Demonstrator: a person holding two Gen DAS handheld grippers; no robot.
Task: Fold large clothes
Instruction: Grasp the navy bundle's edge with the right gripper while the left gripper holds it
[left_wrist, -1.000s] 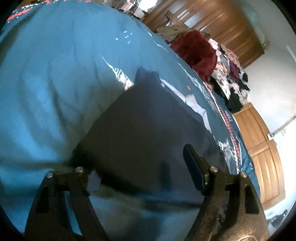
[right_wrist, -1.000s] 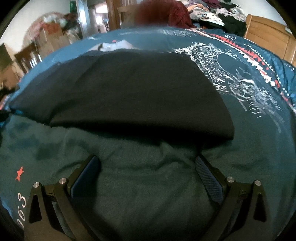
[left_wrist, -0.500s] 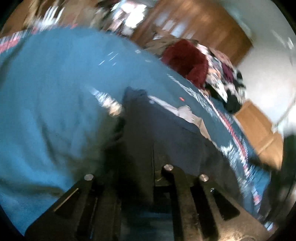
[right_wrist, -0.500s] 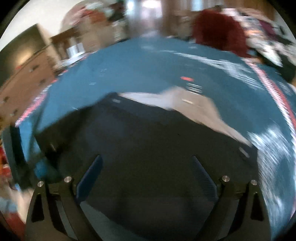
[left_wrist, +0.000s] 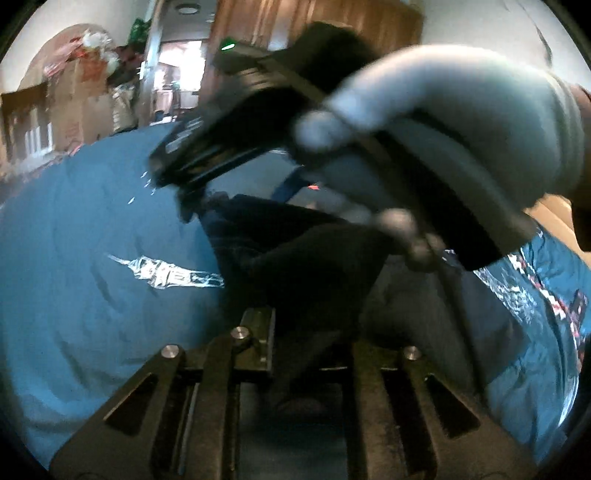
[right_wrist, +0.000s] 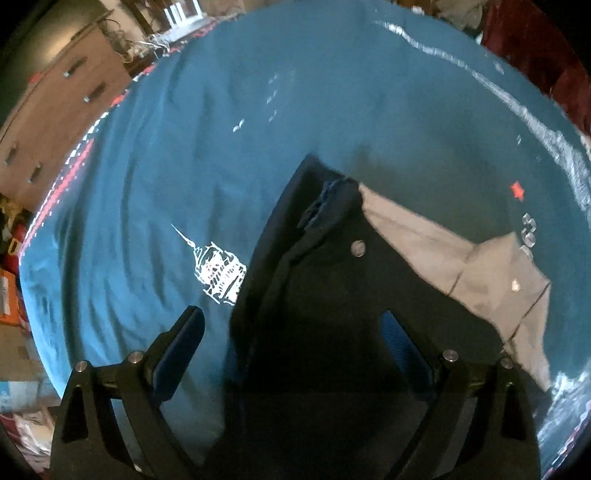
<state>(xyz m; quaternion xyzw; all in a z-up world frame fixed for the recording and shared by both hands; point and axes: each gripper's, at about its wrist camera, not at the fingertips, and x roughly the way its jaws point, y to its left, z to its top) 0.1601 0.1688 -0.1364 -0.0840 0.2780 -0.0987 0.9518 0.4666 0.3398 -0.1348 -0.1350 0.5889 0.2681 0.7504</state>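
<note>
On the bed, over a teal bedspread printed with a white tower: one dark garment, lying centre, grey lining showing at its right. Left gripper: jaws closed on a fold of the dark garment. Right gripper: jaws wide, empty, above the garment. Gloved hand holding the other gripper, far right in the left view.

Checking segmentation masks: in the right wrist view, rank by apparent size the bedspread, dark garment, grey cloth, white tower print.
1. bedspread
2. dark garment, though it lies nearest the camera
3. grey cloth
4. white tower print
</note>
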